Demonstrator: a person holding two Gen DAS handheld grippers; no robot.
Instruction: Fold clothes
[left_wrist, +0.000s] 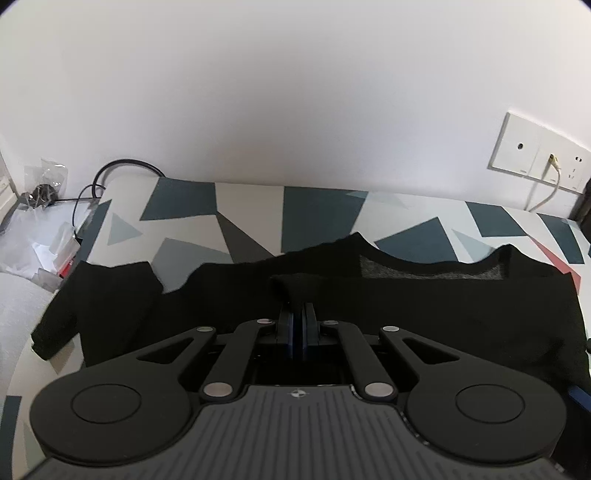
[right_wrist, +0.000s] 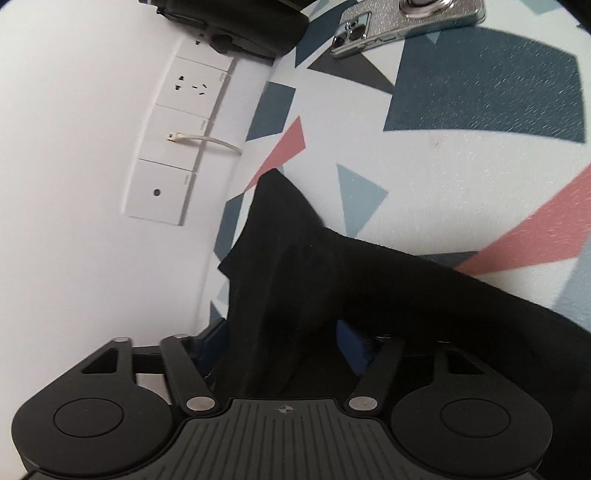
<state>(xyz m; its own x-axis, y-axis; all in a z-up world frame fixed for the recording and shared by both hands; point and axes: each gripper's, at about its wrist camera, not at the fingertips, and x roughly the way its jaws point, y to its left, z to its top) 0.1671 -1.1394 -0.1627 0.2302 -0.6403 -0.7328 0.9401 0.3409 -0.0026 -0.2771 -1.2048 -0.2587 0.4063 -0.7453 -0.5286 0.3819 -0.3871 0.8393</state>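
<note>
A black T-shirt (left_wrist: 424, 317) lies on a patterned bed cover (left_wrist: 317, 218), collar toward the wall and one sleeve (left_wrist: 99, 295) spread at the left. My left gripper (left_wrist: 302, 306) is shut on a pinch of the shirt's black cloth near the middle of its upper part. In the right wrist view the shirt (right_wrist: 369, 280) drapes over my right gripper (right_wrist: 284, 332). Its blue fingers (right_wrist: 352, 343) stand wide apart with cloth hanging between them. The fingertips are hidden under the cloth.
A white wall with a socket panel (left_wrist: 535, 155) and plugged cable runs along the bed's far side. A phone (right_wrist: 402, 26) lies on the cover ahead of the right gripper. Cables and plastic bags (left_wrist: 40, 221) sit at the far left.
</note>
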